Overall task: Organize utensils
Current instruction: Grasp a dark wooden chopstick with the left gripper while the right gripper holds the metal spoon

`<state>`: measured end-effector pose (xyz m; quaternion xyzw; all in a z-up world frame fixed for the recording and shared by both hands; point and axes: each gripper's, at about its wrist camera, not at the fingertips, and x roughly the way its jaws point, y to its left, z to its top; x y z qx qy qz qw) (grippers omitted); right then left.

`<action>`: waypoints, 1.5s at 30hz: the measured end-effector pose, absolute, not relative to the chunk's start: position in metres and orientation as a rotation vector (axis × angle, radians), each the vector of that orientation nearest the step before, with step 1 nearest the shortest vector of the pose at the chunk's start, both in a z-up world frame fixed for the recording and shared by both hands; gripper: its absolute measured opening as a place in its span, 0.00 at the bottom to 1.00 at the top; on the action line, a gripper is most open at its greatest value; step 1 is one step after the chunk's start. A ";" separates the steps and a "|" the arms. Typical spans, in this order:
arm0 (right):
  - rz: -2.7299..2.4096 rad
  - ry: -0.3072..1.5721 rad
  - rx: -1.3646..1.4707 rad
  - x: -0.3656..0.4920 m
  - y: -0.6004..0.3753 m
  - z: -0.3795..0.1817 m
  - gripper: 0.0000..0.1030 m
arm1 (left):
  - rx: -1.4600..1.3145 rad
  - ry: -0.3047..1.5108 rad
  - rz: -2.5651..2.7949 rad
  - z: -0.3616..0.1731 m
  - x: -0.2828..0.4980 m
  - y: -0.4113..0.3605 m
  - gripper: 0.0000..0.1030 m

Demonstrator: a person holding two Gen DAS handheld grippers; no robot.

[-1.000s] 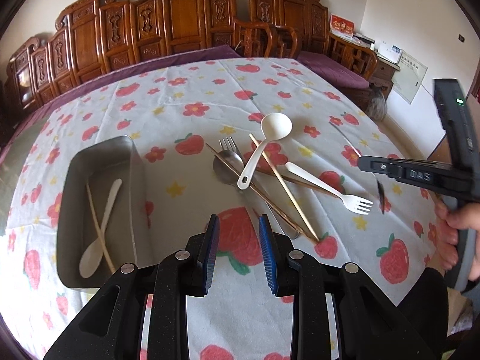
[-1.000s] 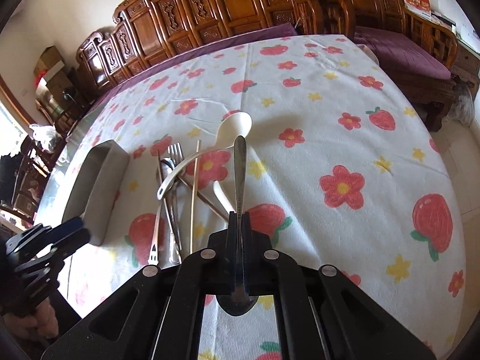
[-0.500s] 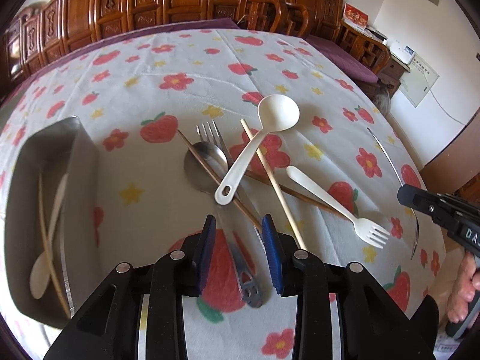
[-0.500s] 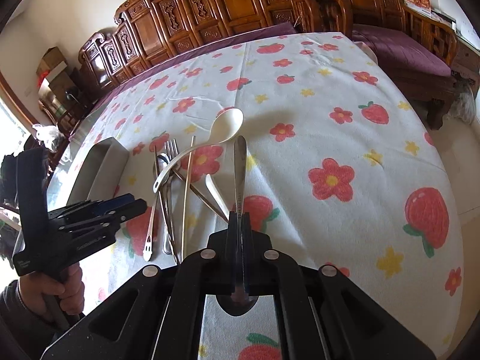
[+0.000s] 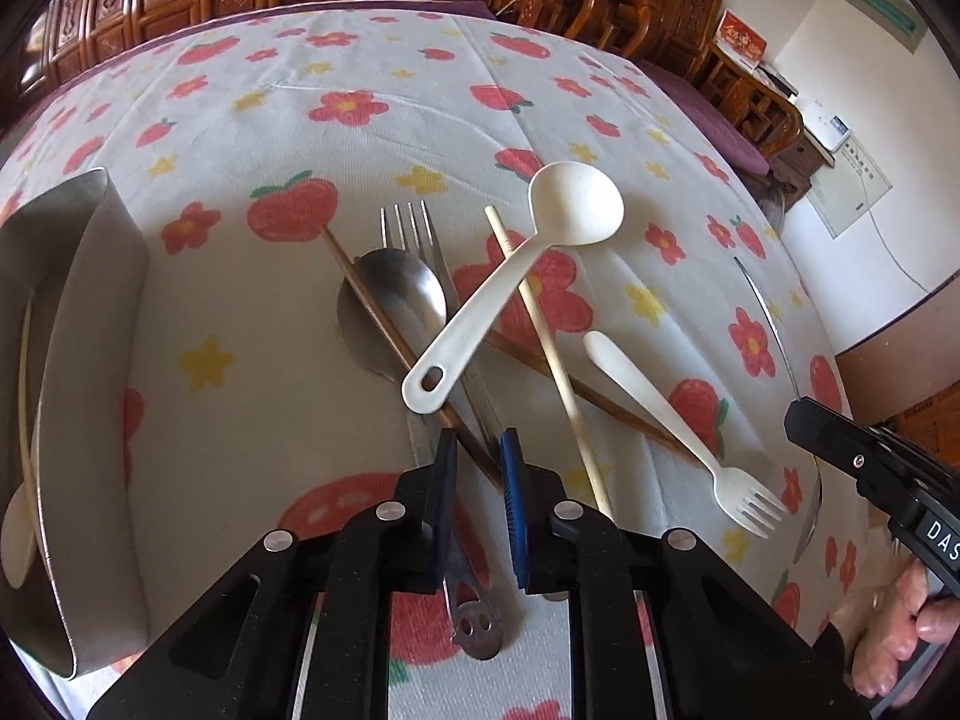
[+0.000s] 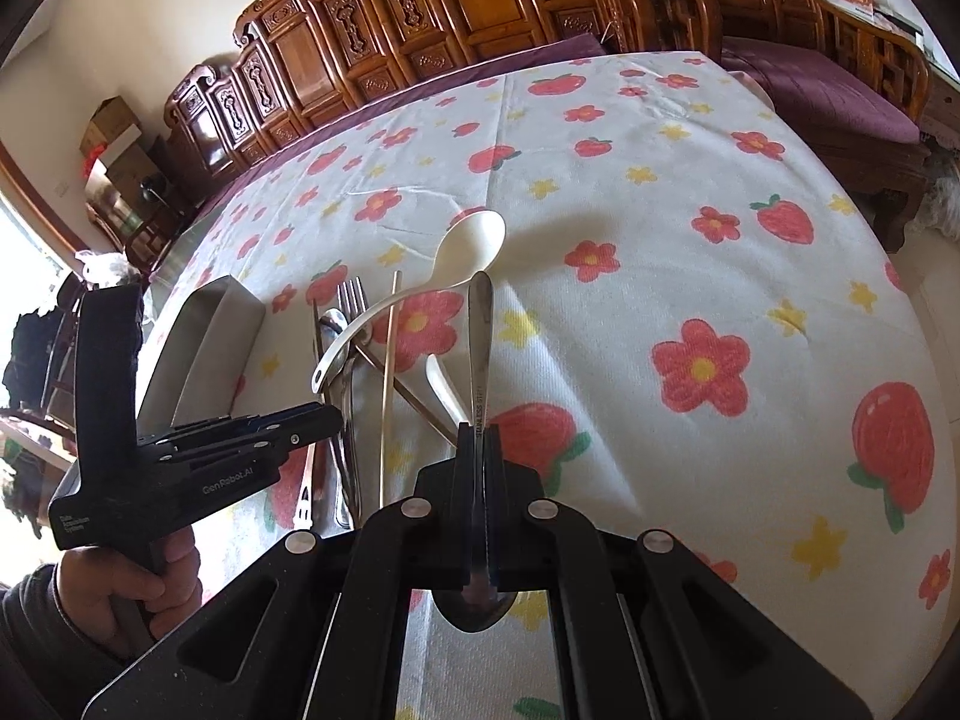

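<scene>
Strawberry-print tablecloth, carved wooden chairs behind. Utensil pile, mid-table: steel spoon and fork, cream ladle, cream fork, chopsticks, crossed and overlapping. Left gripper, lowered onto the pile since a second ago, jaws narrowly parted astride steel handles; pickup judged imminent. Right gripper clamped on a stainless spoon. Metal tray, left, partly filled.

The ladle lies across the pile, on the metal spoon, the metal fork and a chopstick. Right of the ladle lies the plastic fork. Well left of the ladle stands the tray, a spoon in it.
</scene>
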<state>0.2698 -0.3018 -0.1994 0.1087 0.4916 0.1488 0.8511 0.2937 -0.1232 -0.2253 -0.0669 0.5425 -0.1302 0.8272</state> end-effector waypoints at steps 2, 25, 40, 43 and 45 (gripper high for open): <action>0.316 1.037 0.223 0.268 -0.300 -0.198 0.04 | -0.144 1.153 -0.273 -0.224 0.292 -0.120 0.07; 0.314 1.038 0.135 0.219 -0.283 -0.169 0.04 | -0.007 1.165 -0.273 -0.222 0.281 -0.137 0.12; 0.325 1.041 0.138 0.219 -0.279 -0.177 0.04 | 0.040 1.181 -0.259 -0.225 0.285 -0.135 0.04; 0.329 1.039 0.131 0.217 -0.276 -0.179 0.04 | 0.037 1.171 -0.264 -0.220 0.279 -0.126 0.04; 0.330 1.036 0.131 0.216 -0.273 -0.180 0.04 | 0.037 1.167 -0.261 -0.217 0.274 -0.119 0.04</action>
